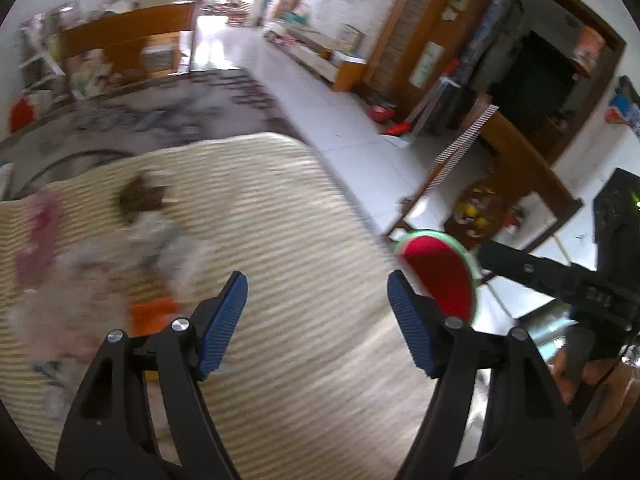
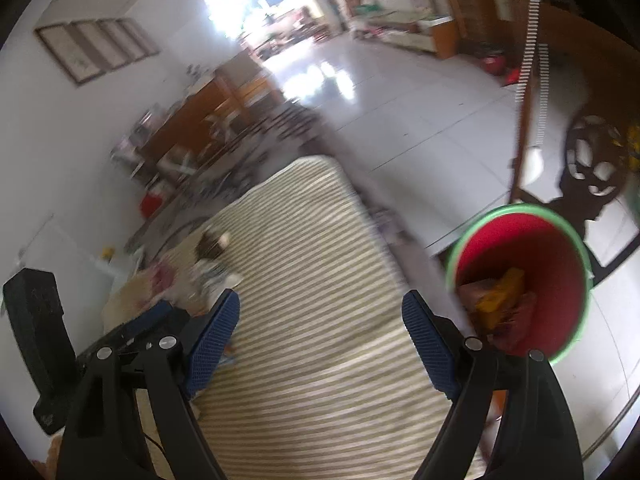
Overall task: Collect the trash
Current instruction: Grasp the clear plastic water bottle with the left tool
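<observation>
A striped mat covers the table, trash blurred upon it; white tiled floor beyond. Each hand-held gripper gapes wide, empty.

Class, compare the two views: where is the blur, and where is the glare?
Left wrist: trash pile on the striped mat smeared; jaws sharp. Right wrist: red bucket slightly soft, doorway blown out, glare on the floor tiles.
</observation>
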Demonstrator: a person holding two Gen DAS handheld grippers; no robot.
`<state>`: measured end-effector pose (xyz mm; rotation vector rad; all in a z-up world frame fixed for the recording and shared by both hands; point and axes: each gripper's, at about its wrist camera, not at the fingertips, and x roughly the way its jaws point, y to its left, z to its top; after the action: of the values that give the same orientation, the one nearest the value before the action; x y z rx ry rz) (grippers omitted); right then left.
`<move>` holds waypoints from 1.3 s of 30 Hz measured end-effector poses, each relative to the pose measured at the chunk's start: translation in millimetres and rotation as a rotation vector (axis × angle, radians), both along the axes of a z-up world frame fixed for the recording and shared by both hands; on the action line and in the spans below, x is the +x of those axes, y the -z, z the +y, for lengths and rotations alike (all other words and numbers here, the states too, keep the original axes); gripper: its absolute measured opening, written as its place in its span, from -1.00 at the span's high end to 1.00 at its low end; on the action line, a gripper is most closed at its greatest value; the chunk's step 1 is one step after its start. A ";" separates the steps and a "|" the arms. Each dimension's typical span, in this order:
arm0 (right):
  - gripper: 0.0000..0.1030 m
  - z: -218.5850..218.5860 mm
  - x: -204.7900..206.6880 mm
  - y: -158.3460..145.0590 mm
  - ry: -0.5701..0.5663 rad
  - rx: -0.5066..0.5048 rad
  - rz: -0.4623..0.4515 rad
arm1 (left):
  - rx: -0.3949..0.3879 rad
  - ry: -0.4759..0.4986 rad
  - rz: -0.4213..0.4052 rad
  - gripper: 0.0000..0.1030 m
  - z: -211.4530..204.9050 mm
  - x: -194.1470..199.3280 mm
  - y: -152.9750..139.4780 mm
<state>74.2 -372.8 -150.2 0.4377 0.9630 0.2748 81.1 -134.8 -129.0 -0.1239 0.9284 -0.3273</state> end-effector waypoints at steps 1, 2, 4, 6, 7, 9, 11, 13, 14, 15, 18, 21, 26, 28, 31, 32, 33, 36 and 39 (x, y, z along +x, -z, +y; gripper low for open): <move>-0.56 10.7 -0.4 -0.1 -0.018 0.000 0.002 | 0.032 -0.024 -0.004 -0.36 20.1 2.0 0.6; -0.56 20.8 -1.0 0.0 -0.035 -0.001 0.004 | 0.053 -0.042 -0.003 -0.35 36.1 5.3 1.0; -0.56 41.1 -3.5 -1.2 -0.067 -0.004 0.003 | 0.098 -0.074 0.014 -0.35 74.0 17.8 1.3; -0.56 57.1 -7.9 -1.1 -0.087 -0.006 0.003 | 0.144 -0.097 0.026 -0.35 104.3 31.9 0.2; -0.56 61.7 -10.5 -0.1 -0.091 -0.006 0.005 | 0.168 -0.092 0.050 -0.35 119.5 42.9 1.3; -0.56 72.3 -14.9 0.8 -0.097 -0.004 0.011 | 0.192 -0.073 0.109 -0.35 142.0 63.9 8.4; -0.56 80.5 -20.0 1.2 -0.099 -0.002 0.014 | 0.200 -0.049 0.173 -0.35 155.1 79.4 19.6; -0.56 85.3 -24.0 1.0 -0.095 -0.002 0.012 | 0.203 -0.024 0.225 -0.35 162.1 88.2 33.3; -0.56 87.9 -26.1 0.8 -0.092 -0.004 0.013 | 0.202 -0.013 0.251 -0.34 164.8 90.7 42.2; -0.56 89.1 -28.4 0.8 -0.086 -0.004 0.013 | 0.200 -0.004 0.276 -0.33 166.2 91.4 51.5; -0.56 87.0 -30.3 1.2 -0.067 -0.003 0.015 | 0.187 0.051 0.331 -0.31 156.9 89.9 71.7; -0.57 85.2 -33.8 1.9 -0.045 -0.005 0.019 | 0.188 0.063 0.363 -0.31 151.8 91.4 89.3; -0.57 84.1 -37.9 3.6 -0.025 -0.007 0.025 | 0.152 0.047 0.338 -0.11 155.6 90.6 88.4; -0.57 84.5 -36.8 5.5 -0.022 -0.007 0.032 | 0.163 0.048 0.307 -0.02 155.9 87.0 84.5; -0.57 89.1 -32.8 6.5 -0.033 -0.014 0.035 | 0.144 0.019 0.269 -0.01 163.6 78.8 75.9; -0.57 91.7 -30.3 7.0 -0.039 -0.019 0.037 | 0.136 0.006 0.262 -0.01 165.4 78.3 73.6; -0.57 94.9 -27.0 7.6 -0.048 -0.025 0.039 | 0.118 -0.020 0.251 -0.01 171.0 74.1 70.0; -0.57 106.3 -15.2 10.4 -0.083 -0.052 0.043 | 0.072 -0.081 0.230 -0.01 181.1 64.0 60.3; -0.57 121.4 2.8 13.4 -0.136 -0.101 0.042 | 0.041 -0.149 0.190 -0.01 190.9 49.5 45.8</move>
<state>77.0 -251.4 -163.6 0.2873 1.0452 0.3398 130.7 56.1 -174.8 -0.1882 1.1065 -0.1597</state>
